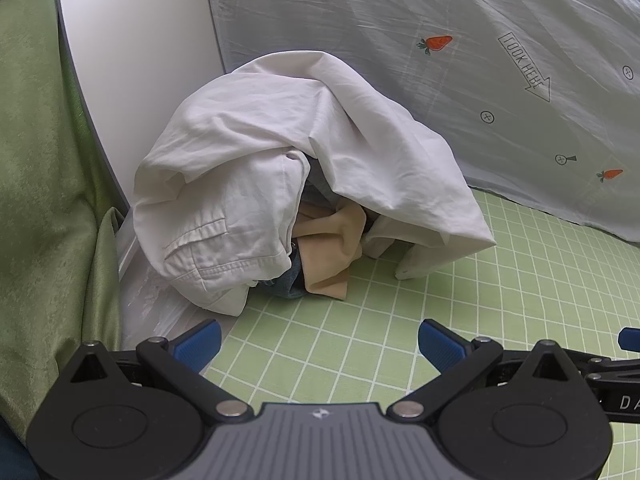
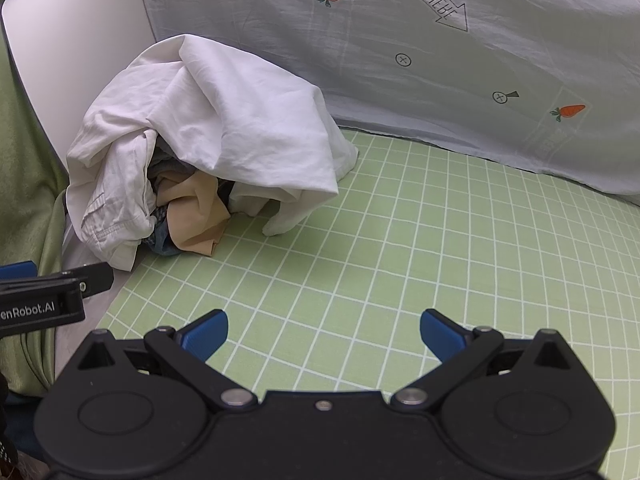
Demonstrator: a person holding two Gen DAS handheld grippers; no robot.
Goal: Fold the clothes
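Left tool [image 1: 319, 344]: released, blue fingertips [image 1: 200, 344] spread wide, nothing between them. It sits at the lower centre of the left wrist view, above the green grid-patterned surface [image 1: 500, 280].

Right tool [image 2: 324, 334]: released, jaws spread, holding nothing, at the lower centre of the right wrist view over the same surface [image 2: 400, 240]. The left tool's side shows at the left edge of that view.

Clothes pile [image 1: 280, 176]: centre-left of the left wrist view, upper left of the right wrist view [image 2: 224, 132]. A white garment [image 1: 248, 152] drapes over the top like a tent. A beige garment [image 1: 332, 248] and a blue denim piece [image 1: 290, 282] protrude beneath it, resting on the surface.

A pale carrot-print sheet [image 1: 440, 40] hangs behind the pile. A white panel [image 1: 132, 60] stands at the upper left, with green fabric [image 1: 40, 200] along the left edge.
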